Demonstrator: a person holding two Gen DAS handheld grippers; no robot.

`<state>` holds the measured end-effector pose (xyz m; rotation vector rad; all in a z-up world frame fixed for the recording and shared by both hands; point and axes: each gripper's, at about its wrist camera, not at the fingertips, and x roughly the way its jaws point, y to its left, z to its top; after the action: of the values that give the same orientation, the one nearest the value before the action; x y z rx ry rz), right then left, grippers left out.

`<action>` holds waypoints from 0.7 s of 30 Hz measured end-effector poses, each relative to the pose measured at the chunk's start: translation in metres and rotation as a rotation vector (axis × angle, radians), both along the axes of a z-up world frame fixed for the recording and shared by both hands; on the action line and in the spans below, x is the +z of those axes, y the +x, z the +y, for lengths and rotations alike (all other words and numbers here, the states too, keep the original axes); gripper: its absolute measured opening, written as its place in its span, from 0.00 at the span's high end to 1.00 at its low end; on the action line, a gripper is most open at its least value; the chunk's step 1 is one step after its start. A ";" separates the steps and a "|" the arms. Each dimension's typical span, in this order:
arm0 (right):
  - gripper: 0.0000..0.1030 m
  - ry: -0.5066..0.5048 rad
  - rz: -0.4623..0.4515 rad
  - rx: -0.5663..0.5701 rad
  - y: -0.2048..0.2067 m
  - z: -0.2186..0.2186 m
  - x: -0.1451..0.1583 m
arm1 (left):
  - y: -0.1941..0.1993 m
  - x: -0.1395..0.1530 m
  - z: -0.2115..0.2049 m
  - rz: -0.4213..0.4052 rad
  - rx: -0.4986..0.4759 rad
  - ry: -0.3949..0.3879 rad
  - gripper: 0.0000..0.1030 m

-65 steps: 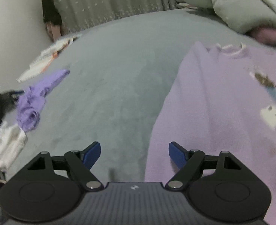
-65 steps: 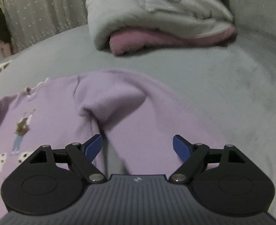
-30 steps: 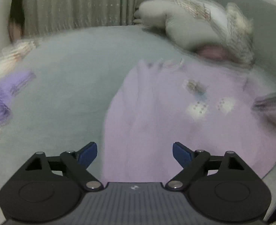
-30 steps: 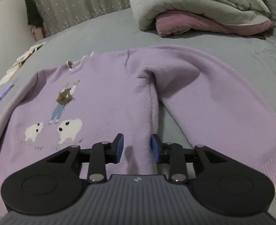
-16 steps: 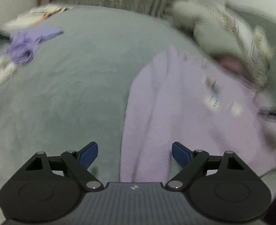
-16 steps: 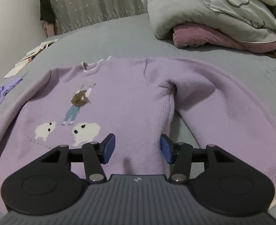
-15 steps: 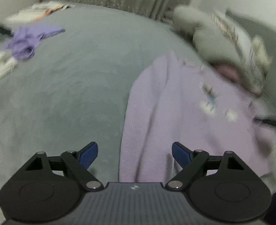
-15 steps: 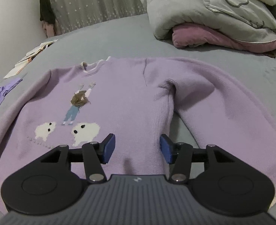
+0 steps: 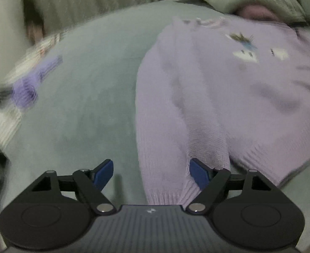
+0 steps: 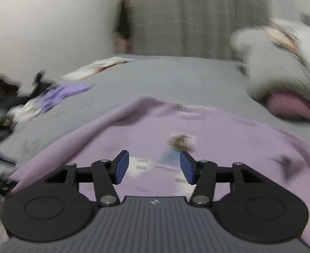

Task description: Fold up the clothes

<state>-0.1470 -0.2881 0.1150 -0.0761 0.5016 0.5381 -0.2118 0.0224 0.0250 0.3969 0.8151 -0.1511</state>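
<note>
A lilac knitted sweater (image 9: 228, 88) with a small figure and white sheep on its front lies spread on the grey bed (image 9: 95, 80). Its near sleeve's ribbed cuff (image 9: 169, 191) lies between the blue pads of my left gripper (image 9: 151, 171), whose jaws are closing and stand apart from the knit on the left side. My right gripper (image 10: 154, 166) hovers over the sweater's chest (image 10: 176, 143), half open, with nothing between its pads. Both views are blurred by motion.
A pile of grey bedding over a pink blanket (image 10: 287, 103) sits at the head of the bed. A violet garment (image 10: 60, 94), white cloth and dark clutter lie at the left edge, with papers (image 10: 100, 65) beyond. A curtain (image 10: 197, 16) hangs behind.
The left gripper has come down over the sleeve cuff and its jaws have narrowed a little. The right gripper has opened wider, lifted and swung left from the sweater's side over its chest.
</note>
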 end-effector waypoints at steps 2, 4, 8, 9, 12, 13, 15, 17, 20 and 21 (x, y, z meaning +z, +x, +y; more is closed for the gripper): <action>0.46 -0.031 0.013 0.119 -0.003 0.049 0.004 | -0.002 0.001 0.010 0.018 -0.002 -0.042 0.23; 0.46 -0.095 0.019 0.226 -0.004 0.102 0.008 | -0.004 0.001 0.025 0.036 -0.010 -0.090 0.23; 0.51 -0.282 0.093 0.360 0.016 0.198 0.002 | -0.009 0.008 0.048 0.053 -0.025 -0.131 0.24; 0.59 -0.319 0.138 0.368 0.024 0.212 -0.005 | -0.010 0.008 0.051 0.055 -0.030 -0.132 0.24; 0.64 -0.434 0.261 0.380 0.045 0.248 -0.025 | -0.016 0.007 0.060 0.071 -0.065 -0.150 0.24; 0.64 -0.465 0.304 0.381 0.050 0.254 -0.031 | -0.012 0.005 0.059 0.072 -0.072 -0.154 0.24; 0.63 -0.459 0.357 0.395 0.054 0.255 -0.041 | -0.009 0.003 0.057 0.067 -0.077 -0.152 0.24; 0.66 -0.414 0.354 0.391 0.051 0.252 -0.051 | -0.007 0.006 0.056 0.058 -0.068 -0.162 0.24; 0.96 -0.376 0.330 0.383 0.047 0.256 -0.051 | -0.005 0.010 0.059 0.050 -0.050 -0.193 0.24; 0.97 -0.363 0.306 0.372 0.044 0.258 -0.047 | -0.004 0.011 0.059 0.046 -0.047 -0.195 0.24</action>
<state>-0.1030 -0.0296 0.0685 -0.4452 0.8905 0.8232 -0.2153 0.0816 0.0363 0.2299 0.8286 -0.2820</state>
